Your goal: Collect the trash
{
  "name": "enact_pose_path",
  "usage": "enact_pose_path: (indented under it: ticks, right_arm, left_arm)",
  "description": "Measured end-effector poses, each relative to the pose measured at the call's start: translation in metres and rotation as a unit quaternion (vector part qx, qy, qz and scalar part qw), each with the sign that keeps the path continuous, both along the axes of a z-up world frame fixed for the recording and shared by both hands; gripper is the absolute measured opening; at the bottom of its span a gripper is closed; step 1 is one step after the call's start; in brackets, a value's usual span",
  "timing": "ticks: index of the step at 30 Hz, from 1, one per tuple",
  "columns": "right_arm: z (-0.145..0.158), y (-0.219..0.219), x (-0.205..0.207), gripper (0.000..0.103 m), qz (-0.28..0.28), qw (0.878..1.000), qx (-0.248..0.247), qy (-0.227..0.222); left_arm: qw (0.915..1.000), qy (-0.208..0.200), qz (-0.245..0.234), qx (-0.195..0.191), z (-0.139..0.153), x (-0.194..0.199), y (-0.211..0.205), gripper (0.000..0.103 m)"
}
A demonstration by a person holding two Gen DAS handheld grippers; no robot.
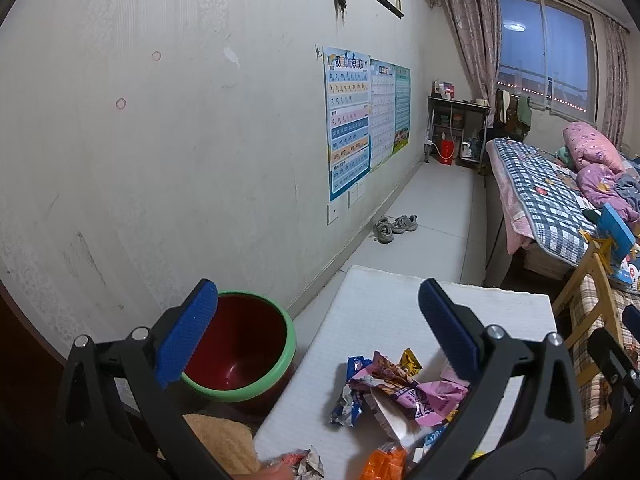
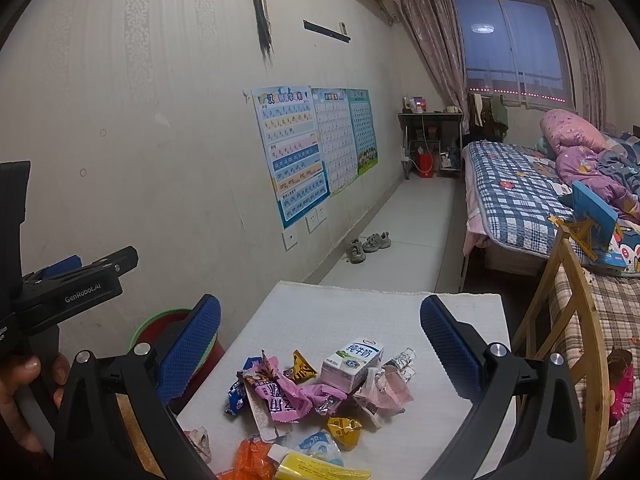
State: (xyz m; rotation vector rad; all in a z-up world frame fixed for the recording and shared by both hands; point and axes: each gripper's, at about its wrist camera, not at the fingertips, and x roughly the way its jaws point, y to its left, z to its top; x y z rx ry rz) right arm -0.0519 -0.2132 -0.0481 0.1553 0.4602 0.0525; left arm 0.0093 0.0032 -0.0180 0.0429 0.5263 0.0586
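A pile of trash lies on a white table (image 2: pixel 320 308): pink wrappers (image 2: pixel 288 396), a milk carton (image 2: pixel 354 362), a yellow wrapper (image 2: pixel 344 428) and an orange wrapper (image 2: pixel 252 458). The pink wrappers (image 1: pixel 416 392) also show in the left wrist view. A red bin with a green rim (image 1: pixel 240 348) stands on the floor left of the table. My left gripper (image 1: pixel 316 336) is open and empty above the table's left edge. My right gripper (image 2: pixel 320 344) is open and empty above the pile. The left gripper's body (image 2: pixel 72 288) shows at the left of the right wrist view.
A wall with posters (image 2: pixel 296 152) runs along the left. Shoes (image 2: pixel 368 246) lie on the floor beyond the table. A bed with a checked quilt (image 2: pixel 516 200) and a wooden frame (image 2: pixel 576 320) stand at the right. A beige cloth (image 1: pixel 224 444) lies by the bin.
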Motion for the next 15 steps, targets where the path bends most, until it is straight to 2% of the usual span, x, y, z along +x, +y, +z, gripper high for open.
enact_pose_path:
  ticks: [12, 15]
  right_arm:
    - [-0.011, -0.003, 0.005, 0.096, 0.002, 1.000, 0.001, 0.006]
    - [-0.018, -0.004, 0.009, 0.096, 0.010, 1.000, 0.000, 0.021]
  left_arm:
    - [1.0000, 0.005, 0.002, 0.007, -0.007, -0.001, 0.000, 0.099]
    - [0.9997, 0.009, -0.023, -0.001, -0.013, -0.003, 0.000, 0.099]
